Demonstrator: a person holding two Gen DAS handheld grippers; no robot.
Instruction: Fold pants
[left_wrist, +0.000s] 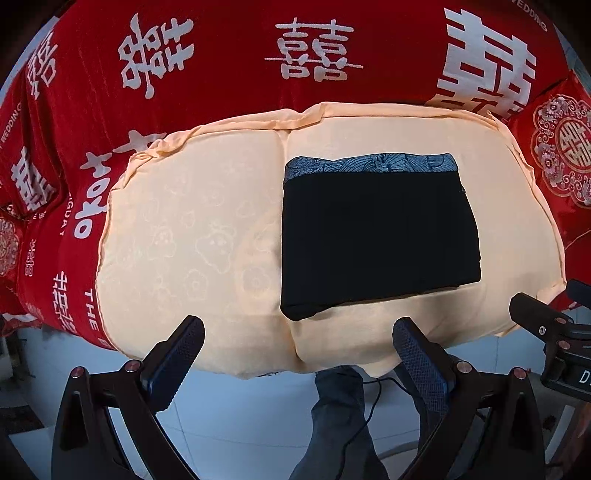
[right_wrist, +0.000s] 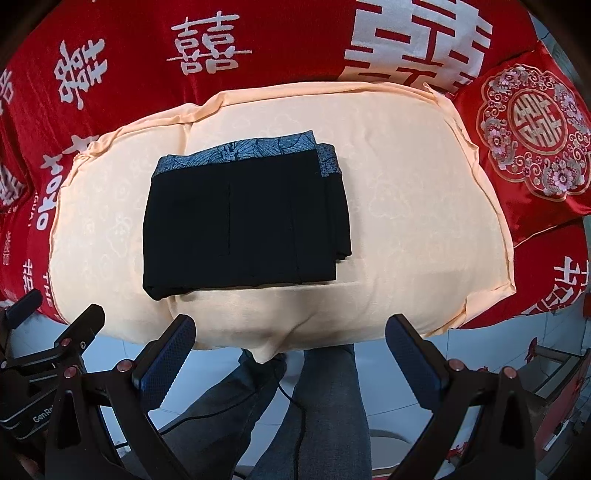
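Note:
The black pants (left_wrist: 376, 240) lie folded into a compact rectangle on the peach quilt (left_wrist: 192, 236), with the blue patterned waistband (left_wrist: 369, 166) at the far edge. They also show in the right wrist view (right_wrist: 240, 229), stacked in several layers. My left gripper (left_wrist: 297, 332) is open and empty, held back over the quilt's near edge. My right gripper (right_wrist: 290, 332) is open and empty, also back at the near edge, clear of the pants. The right gripper's body shows at the right of the left wrist view (left_wrist: 546, 325).
The quilt (right_wrist: 406, 221) lies on a red bedspread (left_wrist: 221, 55) with white characters. A red embroidered cushion (right_wrist: 535, 140) sits at the right. The person's legs in jeans (right_wrist: 325, 406) and a black cable (left_wrist: 369, 398) are below, over a pale tiled floor.

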